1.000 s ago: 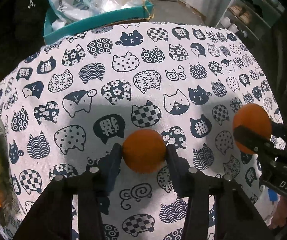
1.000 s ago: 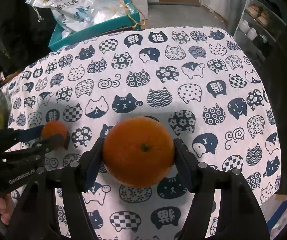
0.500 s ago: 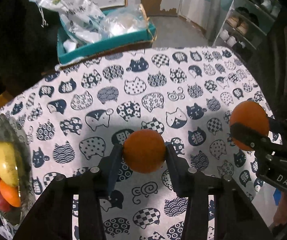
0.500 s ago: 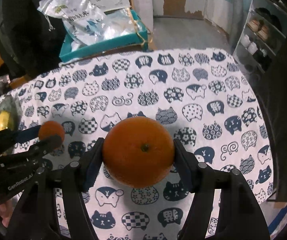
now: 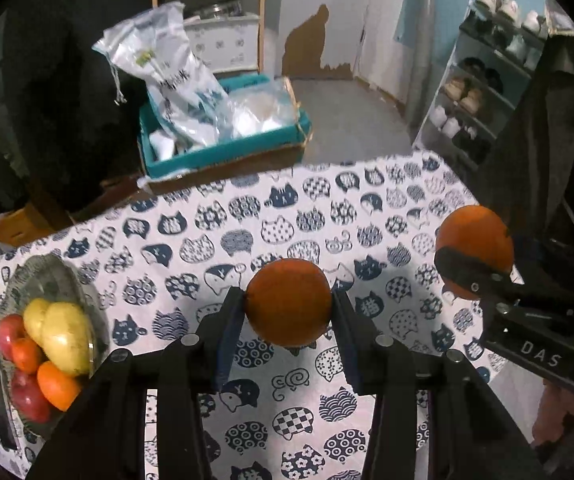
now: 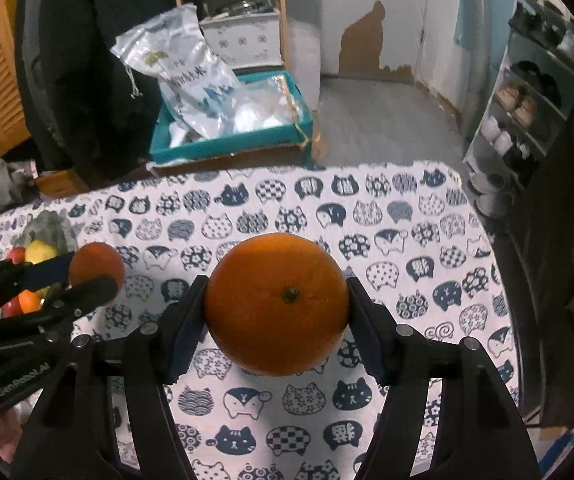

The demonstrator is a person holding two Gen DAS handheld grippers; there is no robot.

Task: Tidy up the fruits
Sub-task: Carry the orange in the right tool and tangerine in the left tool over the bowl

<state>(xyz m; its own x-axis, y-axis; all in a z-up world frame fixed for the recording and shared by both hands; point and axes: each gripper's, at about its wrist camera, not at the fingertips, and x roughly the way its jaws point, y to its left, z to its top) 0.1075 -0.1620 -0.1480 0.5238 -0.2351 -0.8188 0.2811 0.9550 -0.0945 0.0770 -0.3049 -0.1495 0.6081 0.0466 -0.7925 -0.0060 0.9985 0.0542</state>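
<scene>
Left gripper (image 5: 288, 307): clamped on small orange (image 5: 288, 302), held above surface (image 5: 247, 216). Right gripper (image 6: 277, 305): clamped on large orange (image 6: 277, 304). Fruit bowl (image 5: 63, 280): far left.

Small orange (image 5: 288, 302) and larger orange (image 6: 277, 304) held above the cloth.

The left tool (image 5: 288, 304) clamps a small orange (image 5: 288, 302) above the cat-print cloth (image 5: 207, 240).

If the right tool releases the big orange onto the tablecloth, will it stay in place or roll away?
The big round orange would probably roll: it is nearly spherical and the cat-print tablecloth looks flat, without a rim. The right tool holds it only at two sides, so it may also twist. Its skin looks firm, hardly fragile.
</scene>
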